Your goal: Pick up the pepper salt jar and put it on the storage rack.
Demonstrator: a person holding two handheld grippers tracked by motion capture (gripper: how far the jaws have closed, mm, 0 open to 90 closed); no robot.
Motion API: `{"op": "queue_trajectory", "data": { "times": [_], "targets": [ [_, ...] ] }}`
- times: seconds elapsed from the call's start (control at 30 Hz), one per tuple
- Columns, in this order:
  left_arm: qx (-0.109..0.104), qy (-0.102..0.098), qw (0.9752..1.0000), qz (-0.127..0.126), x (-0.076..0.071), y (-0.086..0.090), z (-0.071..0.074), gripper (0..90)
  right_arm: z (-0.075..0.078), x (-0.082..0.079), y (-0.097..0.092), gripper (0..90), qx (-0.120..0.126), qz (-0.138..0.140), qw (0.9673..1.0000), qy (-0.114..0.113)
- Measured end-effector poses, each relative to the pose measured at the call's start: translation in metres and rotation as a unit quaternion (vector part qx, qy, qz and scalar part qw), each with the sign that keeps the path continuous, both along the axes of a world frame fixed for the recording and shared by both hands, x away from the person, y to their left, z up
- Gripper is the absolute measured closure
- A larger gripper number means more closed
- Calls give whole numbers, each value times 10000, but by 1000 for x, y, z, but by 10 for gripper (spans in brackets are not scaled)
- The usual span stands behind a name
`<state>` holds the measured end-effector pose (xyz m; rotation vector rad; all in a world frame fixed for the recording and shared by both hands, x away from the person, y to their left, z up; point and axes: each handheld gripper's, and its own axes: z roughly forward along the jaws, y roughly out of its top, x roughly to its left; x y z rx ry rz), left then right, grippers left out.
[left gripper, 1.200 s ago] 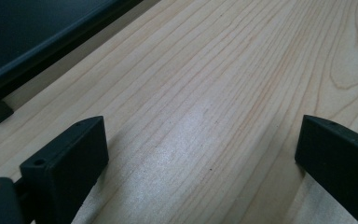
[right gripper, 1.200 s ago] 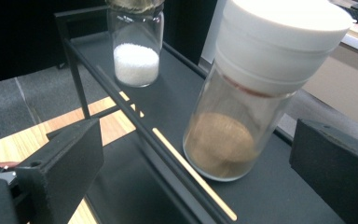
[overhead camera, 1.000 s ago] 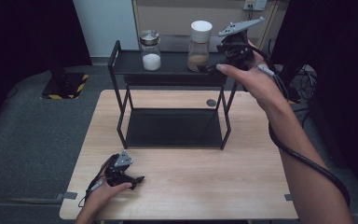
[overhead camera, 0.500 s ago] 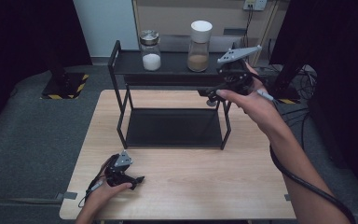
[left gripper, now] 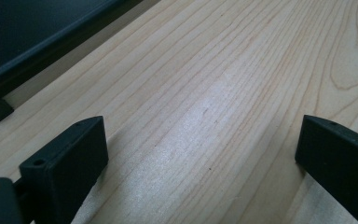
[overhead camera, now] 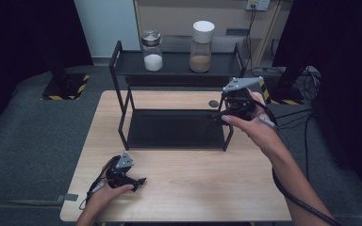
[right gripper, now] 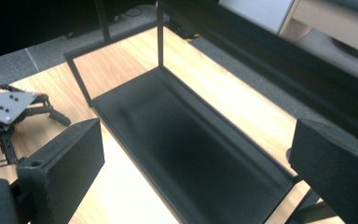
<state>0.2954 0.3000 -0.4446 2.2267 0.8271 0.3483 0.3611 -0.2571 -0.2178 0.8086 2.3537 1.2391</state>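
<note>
Nearest the person, the left gripper (overhead camera: 139, 181) rests on the wooden table (overhead camera: 207, 188) at the front left, its jaws spread wide over bare wood with nothing between them; a corner of the black rack (left gripper: 37, 42) shows at the upper left of the left gripper view. Farther in, the right gripper (overhead camera: 215, 116) is held in the air at the rack's right front post, jaws wide apart and empty — its own view looks down on the rack's lower shelf (right gripper: 191, 154), which lies between and beyond the jaws, untouched. On the top shelf (overhead camera: 176, 63) stand two jars, well apart from both grippers: one with white contents (overhead camera: 152, 52), one with brown contents (overhead camera: 201, 47). One small dark round thing (overhead camera: 213, 103) lies on the table behind the rack — too small to tell what it is. The right jaw's edge is cut off in both gripper views.
</note>
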Motion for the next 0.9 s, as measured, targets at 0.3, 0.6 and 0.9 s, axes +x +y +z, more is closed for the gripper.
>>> {"op": "queue_trajectory", "data": {
  "times": [0.3, 0.6, 0.9],
  "targets": [
    [-7, 3, 10000, -8, 0, 0, 0, 11, -33, -7, -2, 40, -58, 31, 9999, 151],
    [-8, 3, 10000, -8, 0, 0, 0, 10, -62, -15, -11, 39, 40, -14, 9998, 206],
    [-7, 2, 10000, -2, 0, 0, 0, 11, -97, -25, -23, 39, 88, -81, 9995, 308]
  ]
}}
